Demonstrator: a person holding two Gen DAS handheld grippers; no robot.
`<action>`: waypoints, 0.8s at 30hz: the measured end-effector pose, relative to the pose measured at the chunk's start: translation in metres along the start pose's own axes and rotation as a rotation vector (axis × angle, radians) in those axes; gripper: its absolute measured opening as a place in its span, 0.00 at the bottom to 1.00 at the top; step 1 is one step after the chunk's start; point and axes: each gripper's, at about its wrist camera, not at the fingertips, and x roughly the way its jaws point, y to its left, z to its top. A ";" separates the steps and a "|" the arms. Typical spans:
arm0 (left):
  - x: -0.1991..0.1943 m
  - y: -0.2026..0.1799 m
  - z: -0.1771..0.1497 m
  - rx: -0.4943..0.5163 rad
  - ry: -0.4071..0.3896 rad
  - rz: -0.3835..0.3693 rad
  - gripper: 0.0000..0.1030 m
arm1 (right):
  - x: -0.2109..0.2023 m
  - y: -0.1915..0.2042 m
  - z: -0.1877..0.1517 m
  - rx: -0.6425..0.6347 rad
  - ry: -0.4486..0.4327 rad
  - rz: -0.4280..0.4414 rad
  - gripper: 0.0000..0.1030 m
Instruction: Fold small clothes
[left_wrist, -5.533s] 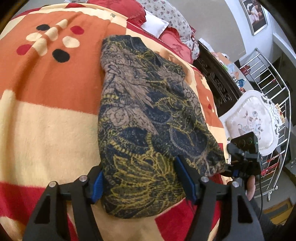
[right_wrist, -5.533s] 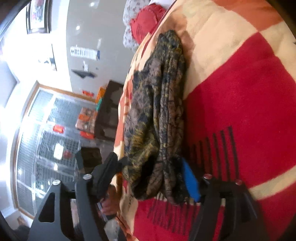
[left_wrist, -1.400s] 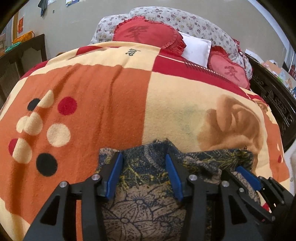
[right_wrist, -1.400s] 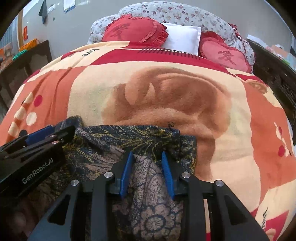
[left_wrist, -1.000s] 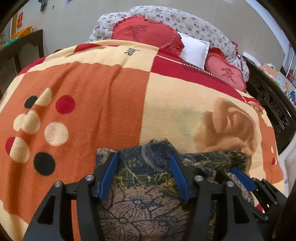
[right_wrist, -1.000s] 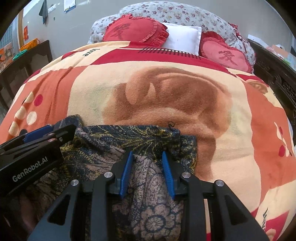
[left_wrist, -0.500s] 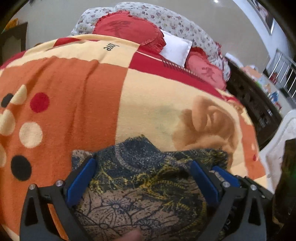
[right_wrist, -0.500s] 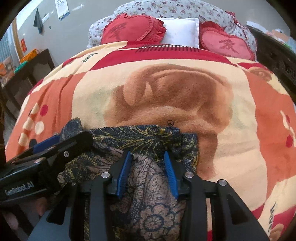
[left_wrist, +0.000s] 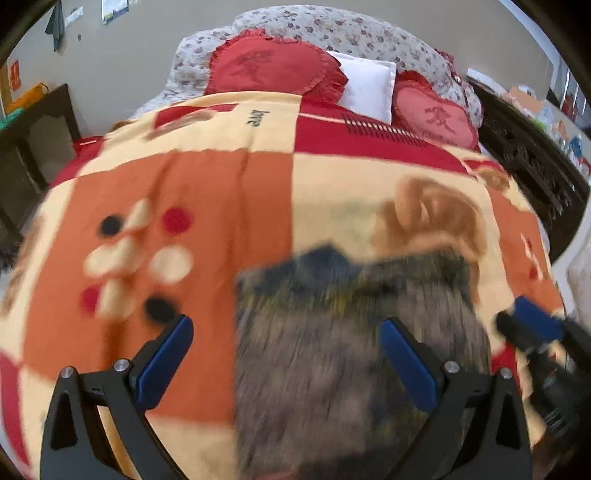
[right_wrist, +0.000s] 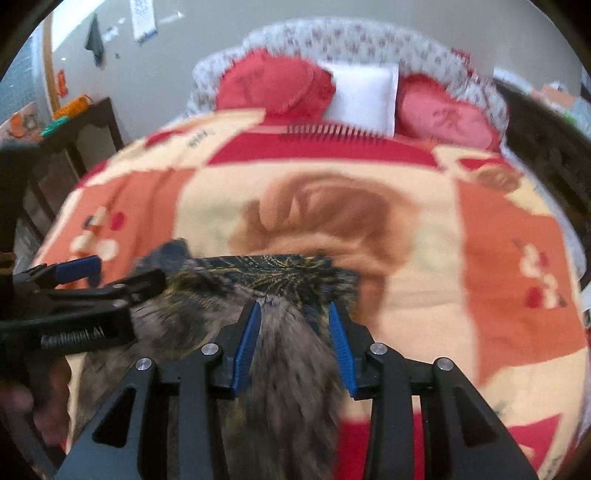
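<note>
A folded dark patterned garment (left_wrist: 354, 354) is seen lying on a bed covered by an orange, cream and red blanket (left_wrist: 207, 206), both views blurred by motion. To the far left of the grippers a dark wooden side table (left_wrist: 33, 144) is visible against the wall. The left gripper (left_wrist: 286, 363) is held with its blue-padded fingers spread wide; its left finger is placed over bare blanket just beside the garment's left edge, its right finger over the cloth, and nothing is pinched. The right gripper (right_wrist: 293, 343) is held just to the right of the left one, with its fingers about half spread. A raised fold of the garment (right_wrist: 280, 354) is seen between its pads, though it cannot be told through the blur whether the cloth is pressed. Ahead of both grippers, at the head of the bed, two red heart-shaped cushions (left_wrist: 273, 66) are set either side of a white pillow (left_wrist: 364, 85), backed by floral bedding (left_wrist: 343, 29).
</note>
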 end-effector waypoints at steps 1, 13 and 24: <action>-0.012 -0.002 -0.015 0.010 0.011 0.016 1.00 | -0.012 -0.001 -0.005 0.002 0.007 0.013 0.38; -0.127 -0.064 -0.162 0.107 0.043 -0.021 1.00 | -0.149 0.010 -0.118 0.003 0.063 0.061 0.41; -0.167 -0.060 -0.160 0.094 -0.013 -0.012 1.00 | -0.195 0.005 -0.141 0.035 0.026 0.013 0.44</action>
